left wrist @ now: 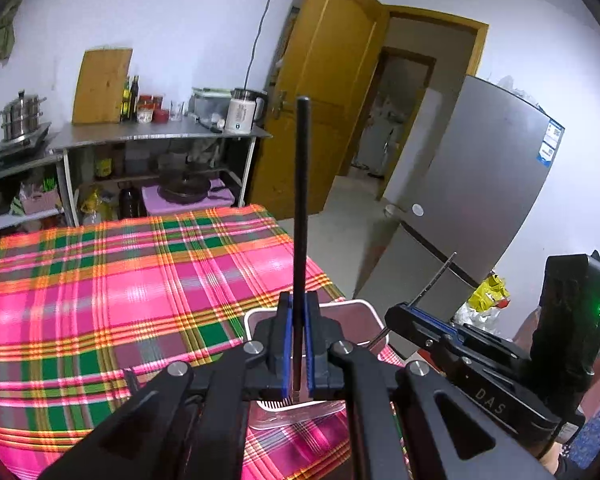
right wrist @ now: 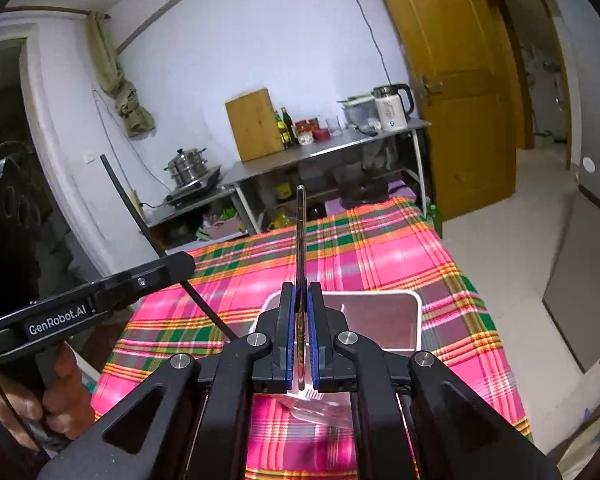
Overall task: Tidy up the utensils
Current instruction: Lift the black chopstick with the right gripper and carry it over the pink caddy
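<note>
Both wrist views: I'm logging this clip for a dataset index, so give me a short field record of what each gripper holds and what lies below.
left gripper: shut on black stick, which stands upright
right gripper: shut on slim metal utensil, handle end up
container: white-rimmed tray under both grippers
surface: pink plaid cloth
background: metal shelf with kettle

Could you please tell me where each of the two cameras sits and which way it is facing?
Left wrist: on the left gripper, looking along a clamped black stick over the plaid table; the right gripper shows alongside.
Right wrist: on the right gripper, looking along a clamped metal utensil; the left gripper and a hand show.
Shared: table, white container, kitchen shelf, yellow door.
</note>
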Motion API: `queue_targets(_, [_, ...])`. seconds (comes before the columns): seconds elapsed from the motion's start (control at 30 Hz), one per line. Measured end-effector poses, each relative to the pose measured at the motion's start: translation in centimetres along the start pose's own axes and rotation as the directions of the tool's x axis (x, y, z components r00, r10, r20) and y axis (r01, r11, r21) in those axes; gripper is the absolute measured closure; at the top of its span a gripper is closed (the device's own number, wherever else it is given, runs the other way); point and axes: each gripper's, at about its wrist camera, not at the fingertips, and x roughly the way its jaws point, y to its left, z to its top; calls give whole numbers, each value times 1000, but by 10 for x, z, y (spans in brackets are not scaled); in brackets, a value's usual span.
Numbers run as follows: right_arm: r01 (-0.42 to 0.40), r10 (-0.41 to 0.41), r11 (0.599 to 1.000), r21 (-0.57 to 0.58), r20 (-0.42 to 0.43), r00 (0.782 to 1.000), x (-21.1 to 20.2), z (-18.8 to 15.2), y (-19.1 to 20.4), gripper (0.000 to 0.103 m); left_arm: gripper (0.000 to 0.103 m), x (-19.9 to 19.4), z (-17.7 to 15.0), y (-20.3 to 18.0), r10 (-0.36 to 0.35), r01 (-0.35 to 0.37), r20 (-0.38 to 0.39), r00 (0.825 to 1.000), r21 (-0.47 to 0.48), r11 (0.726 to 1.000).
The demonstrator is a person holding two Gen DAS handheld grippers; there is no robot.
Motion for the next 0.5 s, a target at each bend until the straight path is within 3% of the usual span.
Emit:
queue_targets(0.37, [11, -7, 1000, 29, -136, 991, 44, -37, -17, 97, 97, 36, -30, 20, 26, -28, -70, 997, -32, 999])
queue_targets(0.5, [21, -16, 999, 31, -142, 990, 45, -39, -19, 93, 92, 41, -36, 21, 26, -29, -82, 996, -37, 999])
